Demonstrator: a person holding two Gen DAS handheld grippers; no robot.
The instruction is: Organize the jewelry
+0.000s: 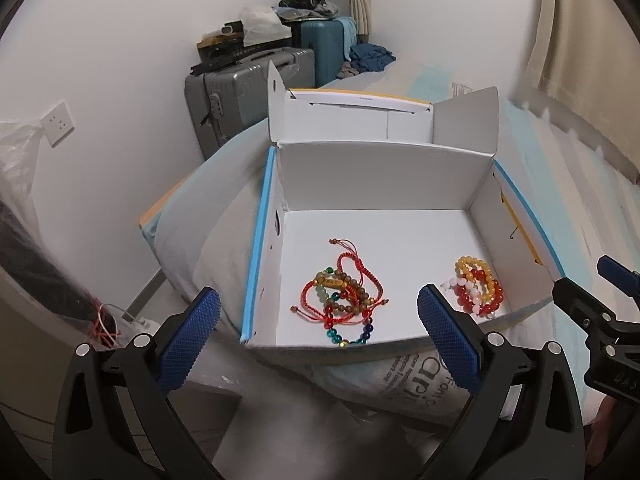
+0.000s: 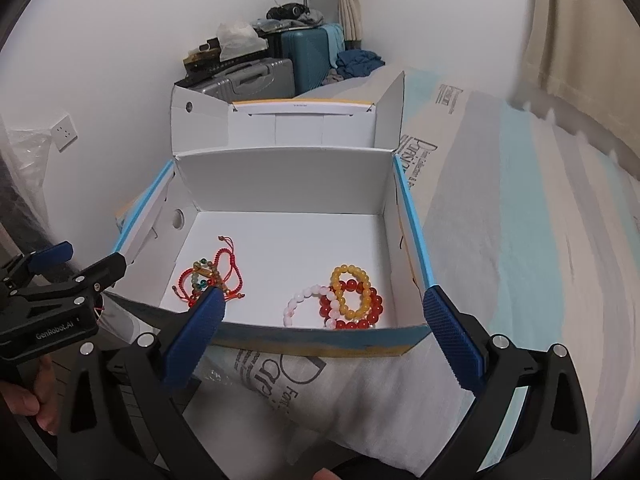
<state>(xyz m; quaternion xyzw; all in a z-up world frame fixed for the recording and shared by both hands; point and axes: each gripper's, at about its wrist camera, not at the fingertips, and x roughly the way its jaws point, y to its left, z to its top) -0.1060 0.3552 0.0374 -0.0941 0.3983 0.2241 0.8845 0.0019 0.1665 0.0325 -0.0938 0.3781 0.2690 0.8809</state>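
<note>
Item: jewelry, two lots, both lying on the white floor of an open cardboard box (image 1: pixel 476 200).

Lot one — tangled cluster (image 1: pixel 342 294): red cord bracelets knotted through wooden-bead and coloured glass-bead strands, left of centre, near the front wall. The strands overlap and touch; they are not separated.

Lot two — bead pile (image 2: pixel 344 298): a yellow bracelet resting on a red one, a pale pink-white strand touching both at the left. Sits at the front right, just beside the right wall, well apart from lot one.

Container: lid flaps upright at the back, blue-edged side walls, set on a pale cushion (image 2: pixel 360 392) on a bed.

Left gripper (image 1: pixel 318 336): jaws wide, holding nothing, hovering short of the front wall, facing lot one.

Right gripper (image 2: pixel 326 340): jaws wide, empty, hovering before the front wall, facing lot two.

Progress, as judged: all visible pieces are already inside the box and roughly sorted into two groups — cords and mixed beads left, round beads right. Remaining work appears to be untangling lot one and laying lot two's three strands singly. Neither gripper has engaged a piece.
</note>
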